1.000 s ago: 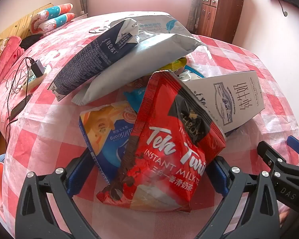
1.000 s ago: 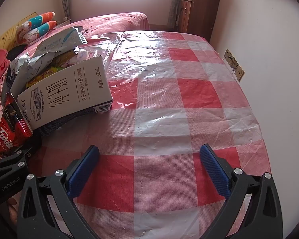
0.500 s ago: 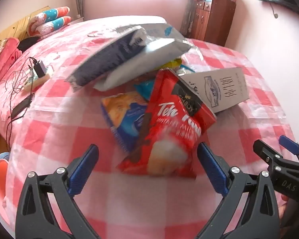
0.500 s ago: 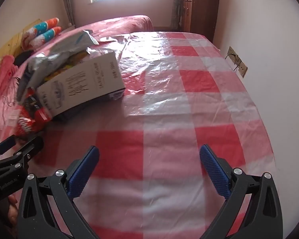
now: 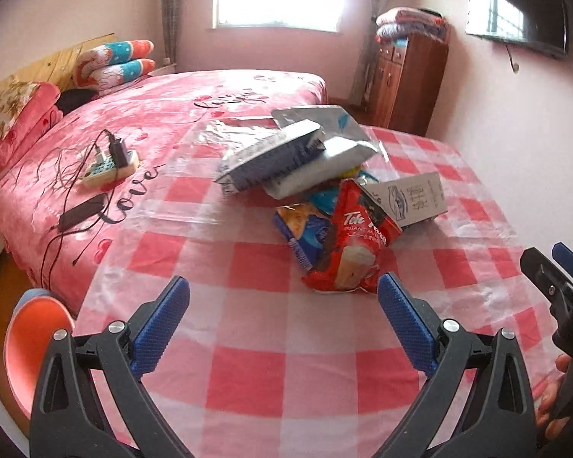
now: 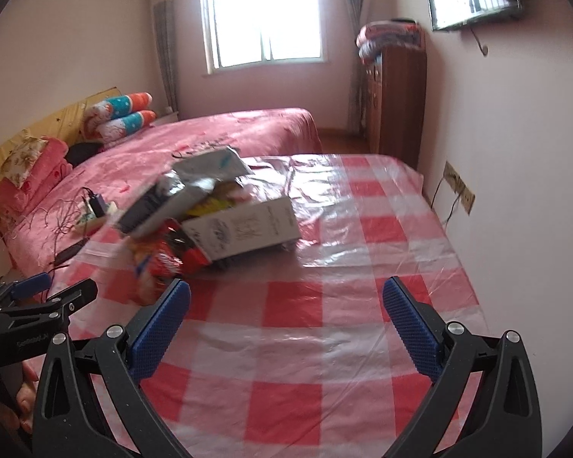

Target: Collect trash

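1. Both grippers stand with jaws wide apart and nothing between them: the left gripper [image 5: 282, 316], black-framed with blue ribbed pads, and its twin, the right gripper [image 6: 286, 320].
2. Change over the past second — both tools have drawn back and risen from the trash. The red foil "Teh Tarik" milk-tea pouch [image 5: 357, 244], which a second ago filled the space between the left pads, now lies clear beyond their tips, untouched.
3. Trash pile: the pouch leans on a blue snack packet [image 5: 305, 234]; behind them rest a white printed carton [image 5: 414, 200] and, on top, a grey-and-navy foil bag [image 5: 271, 156]. In the right view the same carton [image 6: 244, 229] lies ahead and to the left of the open jaws.
4. Support: a table under a red-and-white checked plastic cloth [image 5: 271, 374], set just beside a pink-quilted bed [image 5: 141, 114].
5. Reading for the task — no item is held, so collecting has not visibly begun. The withdrawal probably serves to survey the heap or to fetch a container; no bag or bin can be identified in either view.
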`<state>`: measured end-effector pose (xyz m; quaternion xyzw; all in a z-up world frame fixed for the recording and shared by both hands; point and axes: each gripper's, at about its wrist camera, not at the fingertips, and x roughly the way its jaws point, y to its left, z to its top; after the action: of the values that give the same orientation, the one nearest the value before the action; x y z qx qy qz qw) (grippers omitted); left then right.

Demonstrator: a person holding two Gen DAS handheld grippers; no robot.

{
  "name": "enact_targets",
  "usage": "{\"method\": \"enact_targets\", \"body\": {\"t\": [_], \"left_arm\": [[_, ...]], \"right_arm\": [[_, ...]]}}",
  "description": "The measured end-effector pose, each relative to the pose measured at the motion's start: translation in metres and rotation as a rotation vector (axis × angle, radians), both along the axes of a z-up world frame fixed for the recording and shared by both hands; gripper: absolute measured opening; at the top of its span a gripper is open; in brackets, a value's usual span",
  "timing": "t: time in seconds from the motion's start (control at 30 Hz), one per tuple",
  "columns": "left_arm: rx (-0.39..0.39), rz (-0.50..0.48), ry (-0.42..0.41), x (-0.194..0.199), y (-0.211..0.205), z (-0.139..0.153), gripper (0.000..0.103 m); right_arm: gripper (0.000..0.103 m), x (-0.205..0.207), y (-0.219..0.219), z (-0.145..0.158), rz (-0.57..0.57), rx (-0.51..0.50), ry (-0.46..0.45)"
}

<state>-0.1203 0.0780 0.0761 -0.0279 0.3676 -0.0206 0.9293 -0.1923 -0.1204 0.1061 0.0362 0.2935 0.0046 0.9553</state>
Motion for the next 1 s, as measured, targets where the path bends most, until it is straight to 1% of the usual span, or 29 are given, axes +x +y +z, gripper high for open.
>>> {"method": "enact_targets", "body": {"t": [0.13,0.33,0.5,0.67,0.8,1.0], "left_arm": [[-0.01,0.014,-0.029,-0.017,0.013,0.008,0.099],[0.014,0.03,-0.081,-0.04,0.023,0.02,0.099],[-0.012,0.035,-0.113,-0.054,0.032,0.027,0.099],[-0.019,0.037,-0.134,-0.063,0.036,0.033,0.099],[-0.013,0.035,-0.144,-0.07,0.037,0.034,0.099],[-0.005,0.036,-0.18,-0.08,0.037,0.037,0.099]], "right_arm": [[0.099,-0.017,0.013,0.014,0.014,-0.028,-0.034],[0.099,-0.038,0.03,0.032,0.028,-0.072,-0.068],[0.099,-0.051,0.042,0.042,0.034,-0.113,-0.09],[0.099,-0.06,0.046,0.047,0.038,-0.117,-0.096],[0.099,-0.067,0.047,0.051,0.035,-0.11,-0.105],[0.099,-0.075,0.048,0.057,0.029,-0.126,-0.13]]}}
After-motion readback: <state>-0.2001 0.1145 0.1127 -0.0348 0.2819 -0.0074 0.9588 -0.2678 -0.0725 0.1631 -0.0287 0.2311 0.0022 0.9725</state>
